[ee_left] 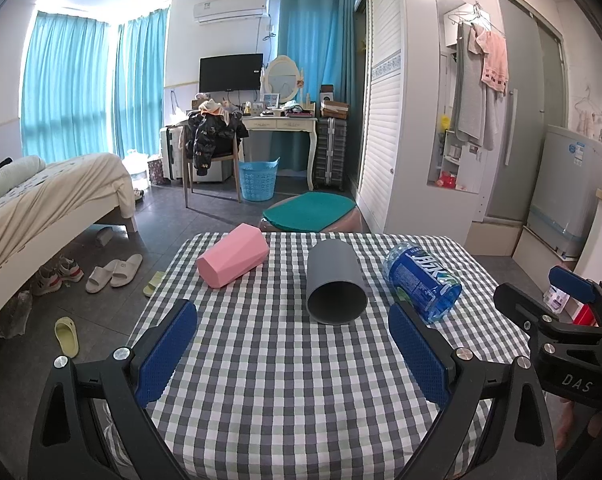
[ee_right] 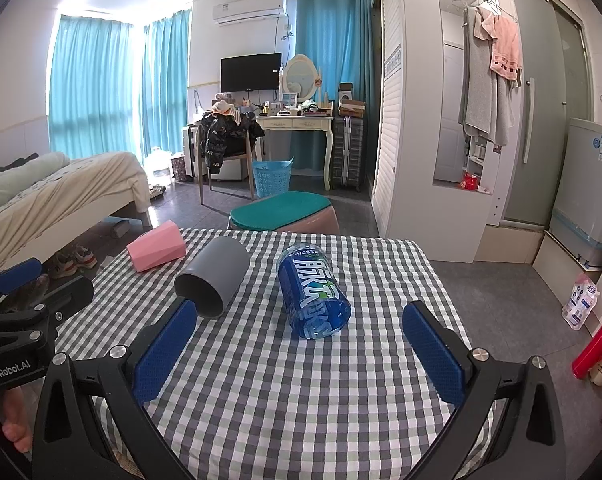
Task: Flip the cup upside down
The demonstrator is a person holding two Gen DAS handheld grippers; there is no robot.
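A grey cup (ee_left: 335, 282) lies on its side on the checked tablecloth (ee_left: 281, 360), its open mouth facing me; it also shows in the right wrist view (ee_right: 213, 276). A pink faceted cup (ee_left: 233, 256) lies on its side at the far left (ee_right: 157, 250). A blue cut-off bottle (ee_left: 423, 282) lies on its side to the right (ee_right: 311, 292). My left gripper (ee_left: 293, 348) is open and empty, short of the grey cup. My right gripper (ee_right: 301, 356) is open and empty, short of the blue bottle.
The small table ends just past the cups. A stool with a green cushion (ee_left: 311, 212) stands beyond the far edge. A bed (ee_left: 41, 200) and slippers (ee_left: 113, 272) are at the left, a wardrobe (ee_left: 385, 120) and a washing machine (ee_left: 565, 192) at the right.
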